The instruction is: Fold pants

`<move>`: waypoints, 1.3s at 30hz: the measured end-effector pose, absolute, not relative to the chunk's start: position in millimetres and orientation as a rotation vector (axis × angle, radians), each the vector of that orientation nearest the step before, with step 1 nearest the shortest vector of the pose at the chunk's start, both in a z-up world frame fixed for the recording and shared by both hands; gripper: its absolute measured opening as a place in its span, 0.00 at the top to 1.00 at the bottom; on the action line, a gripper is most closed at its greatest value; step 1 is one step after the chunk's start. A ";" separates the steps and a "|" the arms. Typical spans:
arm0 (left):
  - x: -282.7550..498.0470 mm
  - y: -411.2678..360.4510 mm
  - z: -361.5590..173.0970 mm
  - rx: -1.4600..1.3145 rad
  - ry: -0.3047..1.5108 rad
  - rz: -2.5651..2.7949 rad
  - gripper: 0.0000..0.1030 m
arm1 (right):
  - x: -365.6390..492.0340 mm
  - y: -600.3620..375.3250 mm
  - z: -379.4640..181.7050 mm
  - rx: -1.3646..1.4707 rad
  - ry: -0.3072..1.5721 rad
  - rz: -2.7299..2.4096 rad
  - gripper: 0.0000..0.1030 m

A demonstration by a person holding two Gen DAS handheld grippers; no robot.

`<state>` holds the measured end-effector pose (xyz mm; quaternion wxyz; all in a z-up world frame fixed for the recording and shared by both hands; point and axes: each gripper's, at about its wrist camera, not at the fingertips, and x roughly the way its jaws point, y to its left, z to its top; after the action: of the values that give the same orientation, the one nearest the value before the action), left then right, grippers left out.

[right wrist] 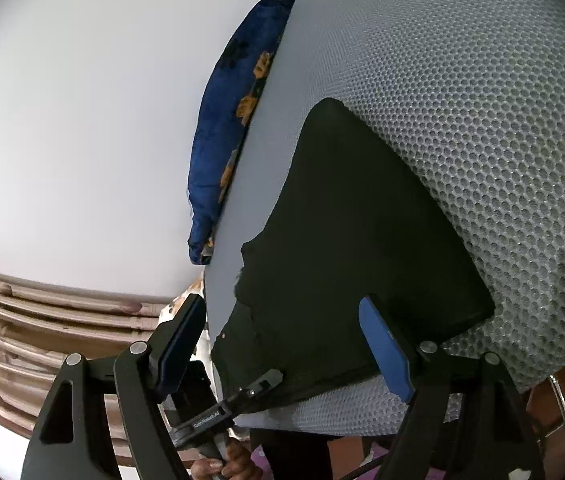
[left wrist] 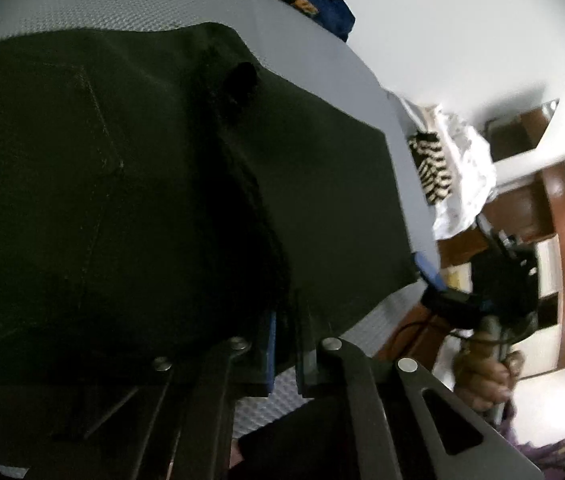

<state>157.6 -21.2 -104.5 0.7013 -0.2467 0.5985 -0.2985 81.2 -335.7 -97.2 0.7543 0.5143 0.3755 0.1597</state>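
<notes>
Black pants (left wrist: 122, 200) lie folded on a grey honeycomb mat (left wrist: 82, 8), a back pocket facing up. My left gripper (left wrist: 286, 344) is shut, with the near edge of the fabric pinched between its blue pads. The right wrist view shows the same pants (right wrist: 342, 240) as a compact dark shape on the mat (right wrist: 462, 100), and the left gripper (right wrist: 270, 378) biting their near edge. My right gripper (right wrist: 282, 340) stands wide open around the near part of the pants, its pads not pressing. The left wrist view has the right gripper (left wrist: 434, 288) at the pants' right corner.
A dark blue pillow with orange flowers (right wrist: 234, 120) lies along the mat's far side by a white wall. A striped cloth (left wrist: 434, 164) and white fabric (left wrist: 470, 168) are piled beyond the mat's end. A hand (left wrist: 482, 372) holds the right gripper. Wooden slats (right wrist: 22, 320) show below.
</notes>
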 end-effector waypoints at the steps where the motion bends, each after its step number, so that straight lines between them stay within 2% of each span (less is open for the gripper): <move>1: 158.1 -16.0 -104.8 -0.582 1.334 -0.661 0.93 | 81.5 -336.8 -98.0 1.128 0.819 0.349 0.25; 4: 157.2 -7.6 -98.8 -0.638 1.326 -0.661 0.93 | 81.1 -340.9 -98.8 1.130 0.820 0.349 0.25; 11: 153.2 -14.6 -94.9 -0.522 1.350 -0.642 0.93 | 81.1 -342.7 -100.8 1.133 0.825 0.356 0.25; 17: 153.6 -11.4 -111.6 -0.498 1.334 -0.628 0.87 | 83.3 -340.2 -100.8 1.128 0.833 0.355 0.25; 19: 153.4 -4.5 -110.1 -0.541 1.347 -0.629 0.79 | 83.7 -338.1 -99.1 1.121 0.829 0.366 0.25; 21: 152.6 5.2 -102.1 -0.580 1.355 -0.633 0.53 | 83.6 -335.8 -96.0 1.106 0.816 0.382 0.25; 22: 151.2 7.9 -95.6 -0.581 1.338 -0.622 0.49 | 83.4 -334.2 -93.5 1.089 0.810 0.388 0.25; 25: 147.5 42.5 -59.2 -0.545 1.225 -0.600 0.45 | 81.7 -323.7 -81.4 1.009 0.787 0.426 0.25; 27: 146.2 72.2 -38.6 -0.505 1.154 -0.532 0.28 | 80.2 -308.4 -67.8 0.906 0.771 0.469 0.25; 29: 146.5 112.1 -22.2 -0.458 1.077 -0.429 0.18 | 77.0 -278.7 -52.0 0.752 0.772 0.511 0.25; 33: 159.4 202.5 -21.6 -0.405 1.021 -0.271 0.17 | 71.9 -211.8 -36.5 0.520 0.809 0.583 0.25; 39: 185.3 271.5 -70.3 -0.521 1.149 -0.375 0.17 | 82.4 -109.3 -39.7 0.410 0.895 0.737 0.25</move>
<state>185.3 271.5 -70.3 0.7913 -0.2420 0.5337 -0.1744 82.4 -109.3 -39.7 0.8169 0.1922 0.4199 0.3455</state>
